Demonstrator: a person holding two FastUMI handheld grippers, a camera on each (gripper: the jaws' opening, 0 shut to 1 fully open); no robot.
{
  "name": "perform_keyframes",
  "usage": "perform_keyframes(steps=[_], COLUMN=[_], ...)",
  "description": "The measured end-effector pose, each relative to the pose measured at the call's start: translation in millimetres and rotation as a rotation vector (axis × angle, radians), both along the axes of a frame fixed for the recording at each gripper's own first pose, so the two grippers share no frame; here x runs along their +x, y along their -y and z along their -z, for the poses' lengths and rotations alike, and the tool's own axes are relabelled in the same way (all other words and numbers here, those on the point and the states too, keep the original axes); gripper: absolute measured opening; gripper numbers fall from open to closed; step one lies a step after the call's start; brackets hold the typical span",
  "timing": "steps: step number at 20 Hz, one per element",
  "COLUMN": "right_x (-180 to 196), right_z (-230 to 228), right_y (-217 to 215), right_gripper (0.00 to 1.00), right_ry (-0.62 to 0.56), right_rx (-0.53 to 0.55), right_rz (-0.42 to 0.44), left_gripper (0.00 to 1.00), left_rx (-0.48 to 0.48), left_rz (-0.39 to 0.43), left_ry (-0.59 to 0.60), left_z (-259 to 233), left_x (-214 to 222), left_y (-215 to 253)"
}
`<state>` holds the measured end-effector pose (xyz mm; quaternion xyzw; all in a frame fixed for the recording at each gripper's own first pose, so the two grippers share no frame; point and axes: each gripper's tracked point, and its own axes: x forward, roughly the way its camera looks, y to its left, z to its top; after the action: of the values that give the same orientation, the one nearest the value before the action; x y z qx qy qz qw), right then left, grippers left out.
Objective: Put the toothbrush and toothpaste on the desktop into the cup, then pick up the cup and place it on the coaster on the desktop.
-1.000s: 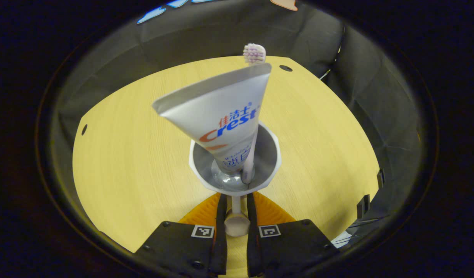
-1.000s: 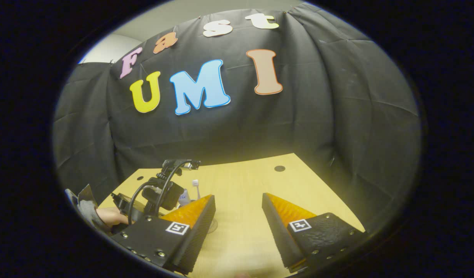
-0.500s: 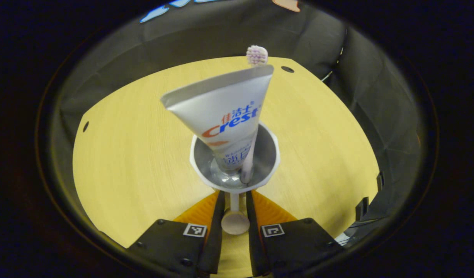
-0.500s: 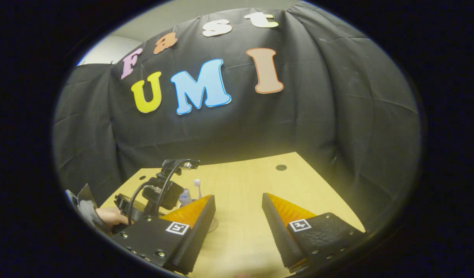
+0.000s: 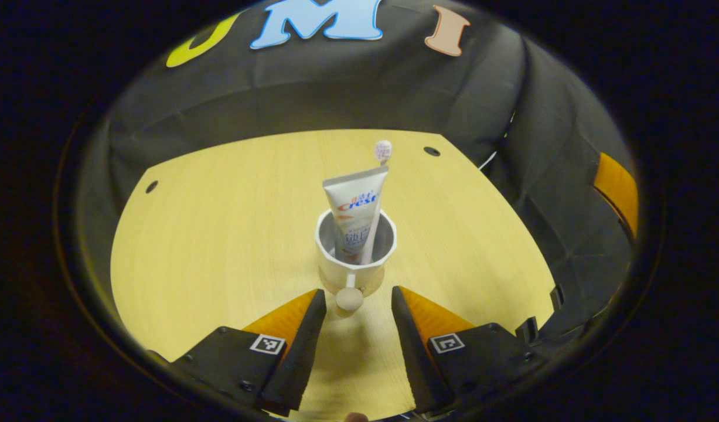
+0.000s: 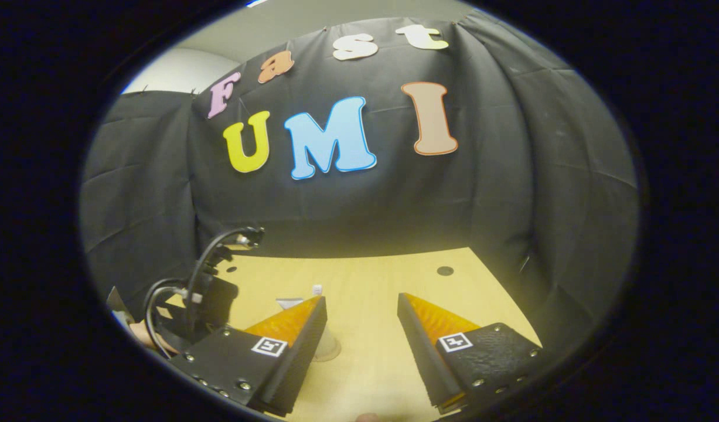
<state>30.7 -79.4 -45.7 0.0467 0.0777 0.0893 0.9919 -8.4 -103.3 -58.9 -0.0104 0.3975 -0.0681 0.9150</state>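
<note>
In the left gripper view, the left gripper hangs over the pale wooden desktop with its jaws apart, touching nothing. Just beyond its fingertips stands the white faceted cup with a knobbed side handle pointing back between the fingers; the cup sits on a round tan coaster that peeks out at its base. Inside the cup, the silver-white toothpaste tube stands crimped end up, and the white toothbrush leans beside it, bristle head topmost. In the right gripper view, the right gripper is also spread, holding nothing, over the desktop.
</note>
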Motion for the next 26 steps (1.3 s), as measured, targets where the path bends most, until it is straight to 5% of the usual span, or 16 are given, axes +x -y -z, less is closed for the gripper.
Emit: perform_keyframes(steps=[3,6,14,26], right_x=[0.9,-0.1,-17.4,-37.0], right_z=[-8.5,-13.6,-31.5,-62.2], right_y=[-8.0,-10.4,-17.4,-43.6], right_gripper=[0.79,0.79,0.79,0.79], right_ry=[0.021,0.034,0.107,0.23], right_rx=[0.002,-0.037,-0.092,-0.169], right_rz=[0.008,0.027,0.12,0.226], left_gripper=[0.77,0.9,0.92,0.9], left_rx=[0.028,0.02,0.01,-0.005], left_rz=[-0.003,-0.014,-0.067,-0.069], left_ry=[0.129,0.251,0.591,0.752], left_z=[-41.3,-74.0,-147.9,-186.8], left_x=[-10.0,-12.8,-4.2,3.9], left_y=[-12.1,-8.8,-33.4,-72.7])
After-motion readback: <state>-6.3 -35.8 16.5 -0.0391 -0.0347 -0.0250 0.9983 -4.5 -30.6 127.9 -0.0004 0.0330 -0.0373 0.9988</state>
